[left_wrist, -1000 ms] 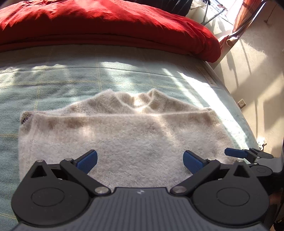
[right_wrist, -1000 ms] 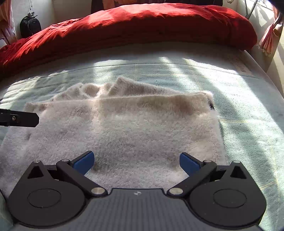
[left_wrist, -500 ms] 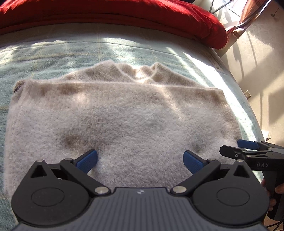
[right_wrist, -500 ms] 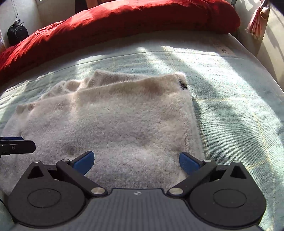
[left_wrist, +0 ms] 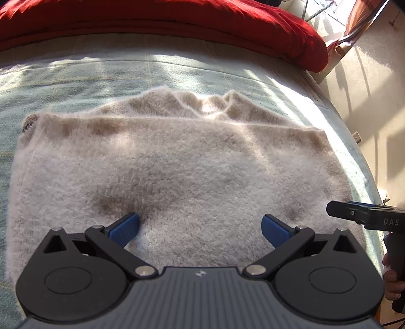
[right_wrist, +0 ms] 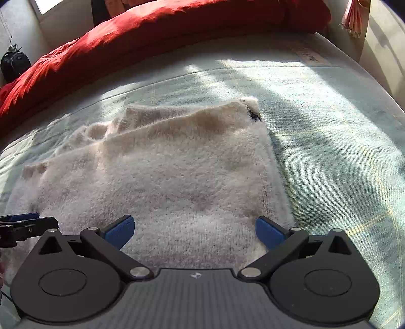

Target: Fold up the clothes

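From the left wrist view, the left gripper (left_wrist: 200,229) hangs low over the near edge of a fuzzy cream sweater (left_wrist: 177,172), its jaws spread wide and gripping nothing. The sweater lies flat on the bed (left_wrist: 76,76), in the middle of its pale green cover, with the red duvet (left_wrist: 152,22) bunched along the far edge; the lower half appears already folded up over the collar end, so one fold looks done. The right gripper (left_wrist: 364,217) shows side-on at the bed's right edge, a hand (left_wrist: 391,281) on its handle. From the right wrist view, the right gripper (right_wrist: 195,230) hovers over the sweater's (right_wrist: 164,177) right near corner, jaws likewise released and empty. A further fold to halve the width, then neatening, seems to remain.
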A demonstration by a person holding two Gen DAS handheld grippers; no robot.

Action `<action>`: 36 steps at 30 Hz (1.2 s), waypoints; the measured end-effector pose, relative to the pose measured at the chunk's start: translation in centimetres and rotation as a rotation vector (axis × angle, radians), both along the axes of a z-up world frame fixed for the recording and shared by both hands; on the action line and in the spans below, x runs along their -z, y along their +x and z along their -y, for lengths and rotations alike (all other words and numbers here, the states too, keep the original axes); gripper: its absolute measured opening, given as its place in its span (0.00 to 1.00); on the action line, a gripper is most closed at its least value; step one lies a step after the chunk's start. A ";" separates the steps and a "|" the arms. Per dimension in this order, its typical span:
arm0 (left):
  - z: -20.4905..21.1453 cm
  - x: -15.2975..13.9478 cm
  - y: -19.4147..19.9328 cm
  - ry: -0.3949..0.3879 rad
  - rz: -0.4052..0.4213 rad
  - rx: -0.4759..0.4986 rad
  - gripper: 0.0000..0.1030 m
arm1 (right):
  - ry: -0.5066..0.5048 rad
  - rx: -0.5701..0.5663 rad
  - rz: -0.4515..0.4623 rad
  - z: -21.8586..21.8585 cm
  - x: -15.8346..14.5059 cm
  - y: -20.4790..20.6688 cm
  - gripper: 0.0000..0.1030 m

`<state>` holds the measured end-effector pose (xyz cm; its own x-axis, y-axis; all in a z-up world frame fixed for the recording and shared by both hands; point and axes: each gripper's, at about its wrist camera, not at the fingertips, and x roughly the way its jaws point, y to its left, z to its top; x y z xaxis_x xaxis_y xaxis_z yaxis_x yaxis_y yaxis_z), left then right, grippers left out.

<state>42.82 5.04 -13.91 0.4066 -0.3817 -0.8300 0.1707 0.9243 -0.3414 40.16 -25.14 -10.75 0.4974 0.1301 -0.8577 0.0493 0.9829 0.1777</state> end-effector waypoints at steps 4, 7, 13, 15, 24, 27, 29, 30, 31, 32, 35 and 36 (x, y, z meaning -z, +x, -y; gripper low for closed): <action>0.3 -0.1 0.4 0.024 -0.021 0.023 0.99 | -0.018 -0.008 0.000 -0.2 0.1 0.0 1.00; 0.5 -0.1 0.3 0.040 -0.017 0.050 0.99 | -0.040 -0.018 0.001 -0.6 0.1 0.0 1.00; 1.4 -0.4 -0.4 0.118 0.023 0.136 0.99 | -0.126 -0.105 0.009 -1.7 0.3 -0.5 1.00; 1.6 -1.0 -1.0 0.148 0.051 0.167 0.98 | -0.142 -0.138 0.003 -1.9 0.0 -0.5 1.00; 3.5 -4.4 -8.2 0.417 0.369 0.451 0.98 | -0.331 -0.467 0.142 -4.0 -3.9 -3.3 1.00; 4.9 -3.7 -11.6 0.541 0.456 0.575 0.98 | -0.447 -0.680 0.221 -6.4 -4.0 -6.2 1.00; 5.9 -2.3 -13.2 0.641 0.484 0.632 0.98 | -0.524 -0.800 0.262 -8.2 -3.3 -8.1 1.00; 6.3 -1.5 -13.8 0.692 0.491 0.658 0.98 | -0.559 -0.862 0.279 -9.1 -2.8 -9.1 1.00; 6.7 -0.8 -14.4 0.737 0.503 0.685 0.98 | -0.585 -0.919 0.287 -10.1 -2.2 -10.1 1.00; 7.0 -0.2 -14.8 0.774 0.519 0.715 0.98 | -0.606 -0.955 0.288 -10.8 -1.6 -10.8 1.00; 8.0 1.4 -16.0 0.875 0.569 0.798 0.98 | -0.661 -1.039 0.300 -12.9 0.1 -12.5 1.00; 8.3 1.6 -16.2 0.891 0.590 0.816 0.98 | -0.675 -1.057 0.308 -13.5 0.6 -12.9 1.00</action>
